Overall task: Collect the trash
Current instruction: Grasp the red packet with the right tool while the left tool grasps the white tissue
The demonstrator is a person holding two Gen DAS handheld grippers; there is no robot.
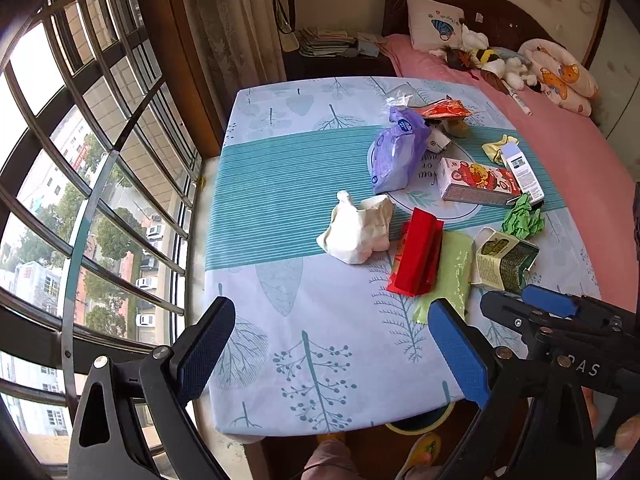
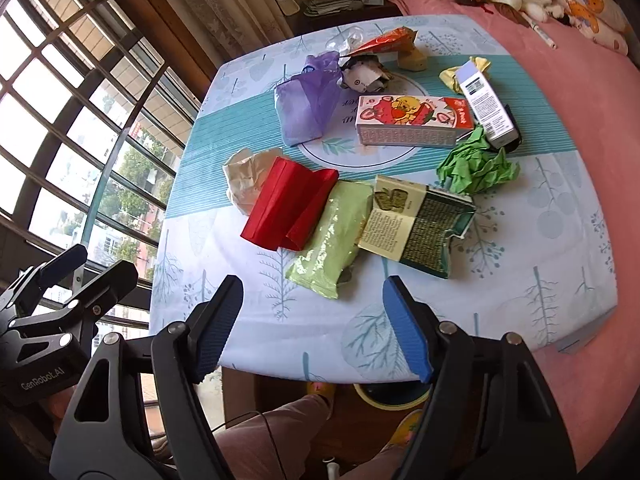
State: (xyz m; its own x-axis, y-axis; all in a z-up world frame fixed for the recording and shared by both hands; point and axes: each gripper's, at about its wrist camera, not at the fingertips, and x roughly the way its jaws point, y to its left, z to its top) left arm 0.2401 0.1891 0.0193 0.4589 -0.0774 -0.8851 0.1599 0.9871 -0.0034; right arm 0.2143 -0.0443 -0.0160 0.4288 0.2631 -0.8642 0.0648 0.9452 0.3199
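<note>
Trash lies on a table with a leaf-print cloth (image 1: 304,320) (image 2: 520,300). A red wrapper (image 1: 418,256) (image 2: 290,204), a pale green packet (image 1: 450,276) (image 2: 334,236), a torn green-and-cream carton (image 1: 502,260) (image 2: 418,228), crumpled white paper (image 1: 358,232) (image 2: 246,184), crumpled green paper (image 1: 522,220) (image 2: 474,168), a strawberry-bear box (image 1: 476,182) (image 2: 412,120) and a purple bag (image 1: 396,152) (image 2: 306,104) are spread out. My left gripper (image 1: 332,352) is open and empty above the near table edge. My right gripper (image 2: 310,328) is open and empty just before the green packet.
A yellow-rimmed bin (image 2: 390,396) sits on the floor under the table's near edge, partly hidden. A barred window (image 1: 80,160) is at the left. A pink bed (image 1: 560,132) with pillows and soft toys adjoins the table at the right. An orange packet (image 1: 446,110) lies at the far side.
</note>
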